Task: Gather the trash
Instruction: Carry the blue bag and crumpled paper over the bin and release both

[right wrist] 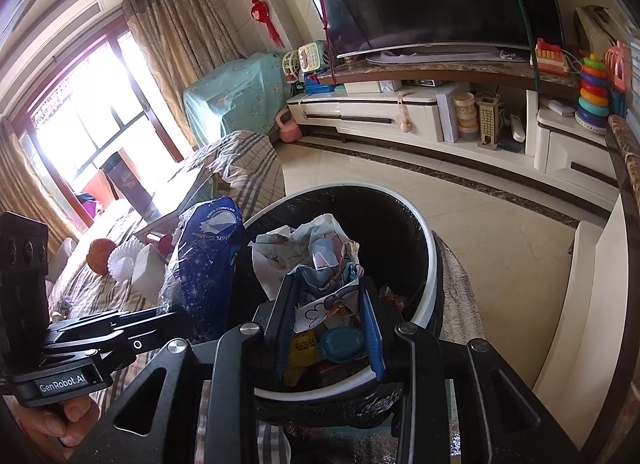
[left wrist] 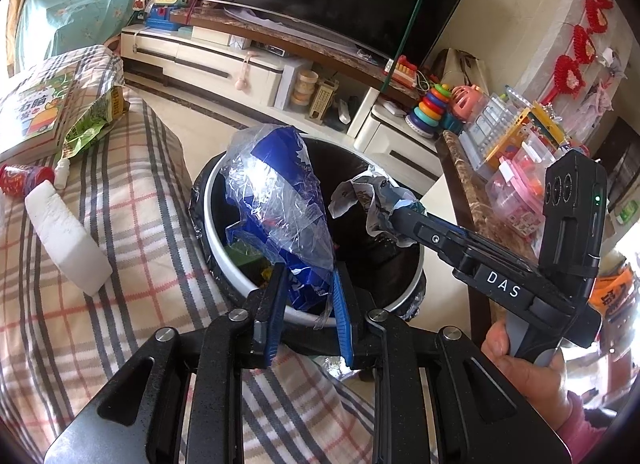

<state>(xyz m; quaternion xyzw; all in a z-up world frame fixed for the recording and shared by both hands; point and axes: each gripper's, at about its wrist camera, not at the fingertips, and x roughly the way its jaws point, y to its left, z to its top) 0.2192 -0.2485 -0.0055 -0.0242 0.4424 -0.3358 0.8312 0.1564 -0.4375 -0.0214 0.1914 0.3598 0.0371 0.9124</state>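
Observation:
A round bin (left wrist: 224,260) with a white rim and black liner stands beside the plaid sofa; it also shows in the right wrist view (right wrist: 428,264). My left gripper (left wrist: 308,296) is shut on a blue and clear plastic bag (left wrist: 276,191), held over the bin's near rim; the bag also shows in the right wrist view (right wrist: 208,264). My right gripper (right wrist: 326,304) is shut on a crumpled cartoon-print paper wrapper (right wrist: 312,252), held over the bin opening; the wrapper also shows in the left wrist view (left wrist: 360,195). Trash lies in the bin.
On the plaid sofa (left wrist: 120,264) lie a white block (left wrist: 64,236), a green snack bag (left wrist: 92,123), a book (left wrist: 36,107) and a red cup (left wrist: 24,177). A TV stand (right wrist: 400,111) with toys stands behind. A marble-topped table (left wrist: 464,183) stands at the right.

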